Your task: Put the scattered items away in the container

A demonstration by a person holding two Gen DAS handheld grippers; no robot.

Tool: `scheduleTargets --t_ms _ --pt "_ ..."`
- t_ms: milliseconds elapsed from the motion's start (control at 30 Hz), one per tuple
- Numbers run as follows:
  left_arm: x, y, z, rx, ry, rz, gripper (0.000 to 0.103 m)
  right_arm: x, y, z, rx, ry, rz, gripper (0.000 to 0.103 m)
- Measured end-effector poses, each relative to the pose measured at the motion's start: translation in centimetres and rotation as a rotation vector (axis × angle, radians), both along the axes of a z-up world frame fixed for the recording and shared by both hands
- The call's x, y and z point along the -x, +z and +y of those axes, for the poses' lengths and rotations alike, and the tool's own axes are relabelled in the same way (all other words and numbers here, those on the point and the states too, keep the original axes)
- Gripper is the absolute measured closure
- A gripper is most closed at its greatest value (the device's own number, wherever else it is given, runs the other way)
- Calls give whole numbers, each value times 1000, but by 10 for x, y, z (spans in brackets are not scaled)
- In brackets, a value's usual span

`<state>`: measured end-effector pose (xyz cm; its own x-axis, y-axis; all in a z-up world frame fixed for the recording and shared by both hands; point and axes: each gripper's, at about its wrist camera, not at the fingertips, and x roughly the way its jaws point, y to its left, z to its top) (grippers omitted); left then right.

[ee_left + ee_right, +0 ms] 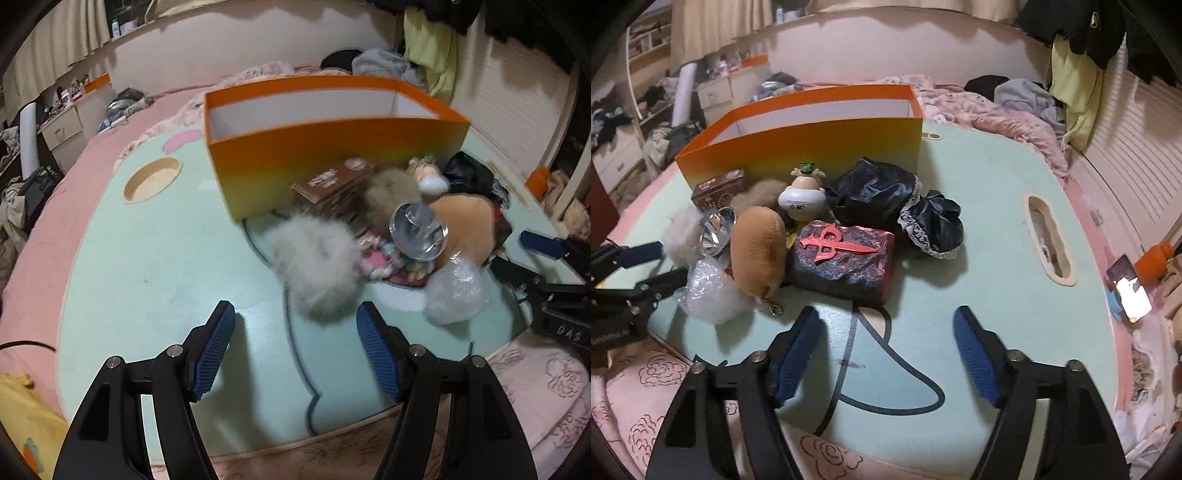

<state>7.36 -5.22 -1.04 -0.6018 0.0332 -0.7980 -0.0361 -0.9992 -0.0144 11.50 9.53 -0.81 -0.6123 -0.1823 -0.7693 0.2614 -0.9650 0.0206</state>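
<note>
An open orange box stands on a mint-green board. In front of it lies a pile: a white fluffy ball, a brown fluffy ball, a brown box, a clear glass, a tan plush, a crumpled plastic bag, a dark wrapped block with a red emblem, a figurine, and black frilled cloth. My left gripper is open, just short of the white ball. My right gripper is open, near the block.
The board lies on a pink bed with quilts and clothes behind. The board has oval cutouts. A lit phone and an orange bottle lie at the right. Drawers and clutter stand at the left.
</note>
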Motion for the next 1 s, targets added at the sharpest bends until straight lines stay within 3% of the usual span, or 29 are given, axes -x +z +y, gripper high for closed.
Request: scheduleTargets --t_ms 33,100,200,300,1000 --pt "0 -1 -1 -6 0 1 29 0 -1 0 0 0 -3 17" --pt "1 -5 -3 -11 8 -3 14 0 -2 -1 -1 5 -7 13" --pt "1 -10 -4 -12 13 1 1 0 -3 -4 -5 17 -12 8" --pt "-1 -10 -4 -12 15 5 0 1 -4 -5 -8 25 -24 1" --pt "-3 -11 -3 -12 -5 9 0 2 -4 -4 -12 -4 -28 0"
